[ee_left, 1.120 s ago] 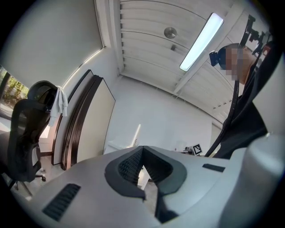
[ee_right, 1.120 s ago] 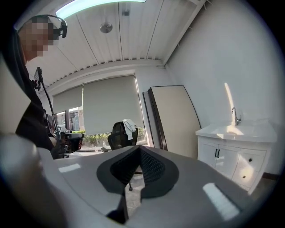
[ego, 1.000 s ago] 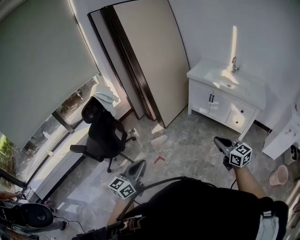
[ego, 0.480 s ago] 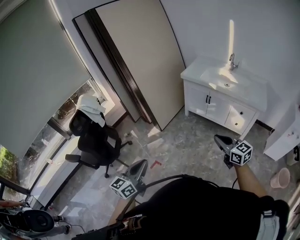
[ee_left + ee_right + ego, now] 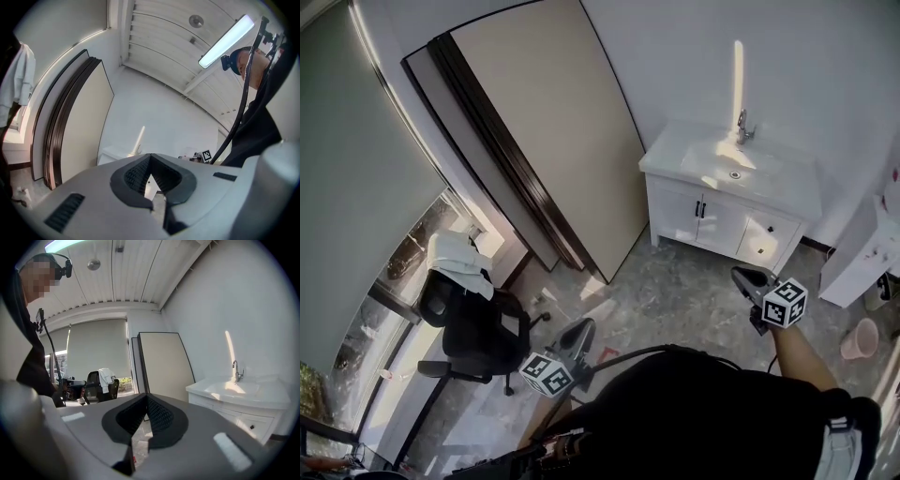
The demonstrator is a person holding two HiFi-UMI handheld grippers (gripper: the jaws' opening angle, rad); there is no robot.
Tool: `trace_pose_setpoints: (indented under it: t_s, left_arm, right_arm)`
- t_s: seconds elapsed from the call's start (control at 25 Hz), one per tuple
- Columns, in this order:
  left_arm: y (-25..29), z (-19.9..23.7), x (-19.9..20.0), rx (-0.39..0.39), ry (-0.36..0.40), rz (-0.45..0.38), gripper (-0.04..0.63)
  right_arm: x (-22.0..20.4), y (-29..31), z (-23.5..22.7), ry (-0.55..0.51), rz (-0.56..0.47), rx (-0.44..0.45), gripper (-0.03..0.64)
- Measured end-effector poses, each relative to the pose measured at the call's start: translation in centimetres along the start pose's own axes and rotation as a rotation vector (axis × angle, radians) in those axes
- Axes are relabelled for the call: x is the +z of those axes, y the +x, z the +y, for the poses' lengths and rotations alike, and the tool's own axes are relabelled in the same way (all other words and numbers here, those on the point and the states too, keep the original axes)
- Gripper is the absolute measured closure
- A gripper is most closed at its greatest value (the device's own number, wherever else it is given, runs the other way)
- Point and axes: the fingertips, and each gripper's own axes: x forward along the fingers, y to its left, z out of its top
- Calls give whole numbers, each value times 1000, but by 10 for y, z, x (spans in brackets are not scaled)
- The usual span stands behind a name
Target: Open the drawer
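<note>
A white vanity cabinet (image 5: 727,211) with a sink and tap stands against the far wall. Its drawer front (image 5: 766,239), with a small dark knob, sits to the right of two cabinet doors and looks closed. In the right gripper view the drawer (image 5: 253,423) is low at the right, well beyond the jaws. My right gripper (image 5: 742,276) is shut and empty, held level over the floor short of the cabinet. My left gripper (image 5: 578,328) hangs further back, near my body; its jaws meet at the tips with nothing between them (image 5: 150,157).
Large beige panels (image 5: 553,141) lean on the wall left of the cabinet. A black office chair (image 5: 473,328) draped with white cloth stands by the window. A pink cup (image 5: 860,339) and a white unit (image 5: 862,253) are at the right. Scraps lie on the marble floor (image 5: 675,291).
The whole view has swung: the vanity now sits further left and looks larger, while the chair has slid down and left. Both grippers stay shut and keep their places relative to my body.
</note>
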Motion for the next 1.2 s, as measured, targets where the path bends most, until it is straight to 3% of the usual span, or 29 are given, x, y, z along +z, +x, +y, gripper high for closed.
trace_pose_setpoints:
  t_s: [0.24,0.4,0.6,0.96,1.2]
  left_arm:
    - [14,82,55,-89,30,13,595]
    - [17,135,68,-119,19,11,595]
    - [7,187,71,-91,-10,3,595]
    - [40,239,73,-33,-58,15,595]
    - [101,257,84,14,-35,0,595]
  right_arm:
    - [30,74,12,-5,-20,-74,615]
    - [31,136,28,-2,-9,-54,615]
    - [30,193,41,-6,28,-26,615]
    - [34,259,4,14,62,21,615]
    - [43,292,-70,20,53,58,615]
